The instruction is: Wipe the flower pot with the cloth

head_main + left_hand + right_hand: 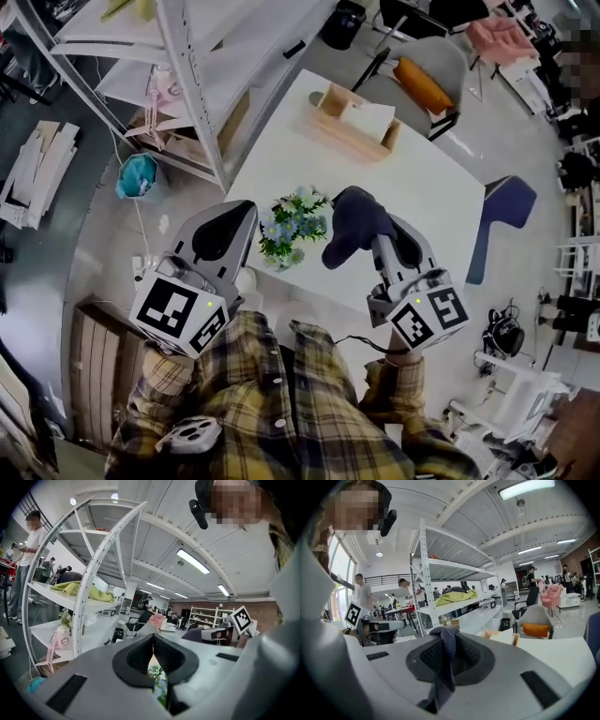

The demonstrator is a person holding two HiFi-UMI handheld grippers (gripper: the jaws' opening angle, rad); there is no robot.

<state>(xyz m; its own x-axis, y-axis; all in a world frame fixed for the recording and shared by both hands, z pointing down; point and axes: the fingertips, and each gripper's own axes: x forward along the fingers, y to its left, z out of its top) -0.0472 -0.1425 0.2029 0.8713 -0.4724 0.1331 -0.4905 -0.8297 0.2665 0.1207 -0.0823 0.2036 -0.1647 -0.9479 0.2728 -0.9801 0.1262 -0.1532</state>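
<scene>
- While poised above the bench, held the cloth pinched in the right tool, nothing in the fully closed left tool.
- Spotted the flower pot between both, near the bench edge.
- Judged toppling likely if wiped hard while unsteadied.

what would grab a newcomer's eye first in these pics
A dark blue knitted cloth hangs from the shut right tongs over the white table. Right beside it, a bunch of blue and white flowers stands at the table's near edge, with the left tongs shut and empty.
</scene>
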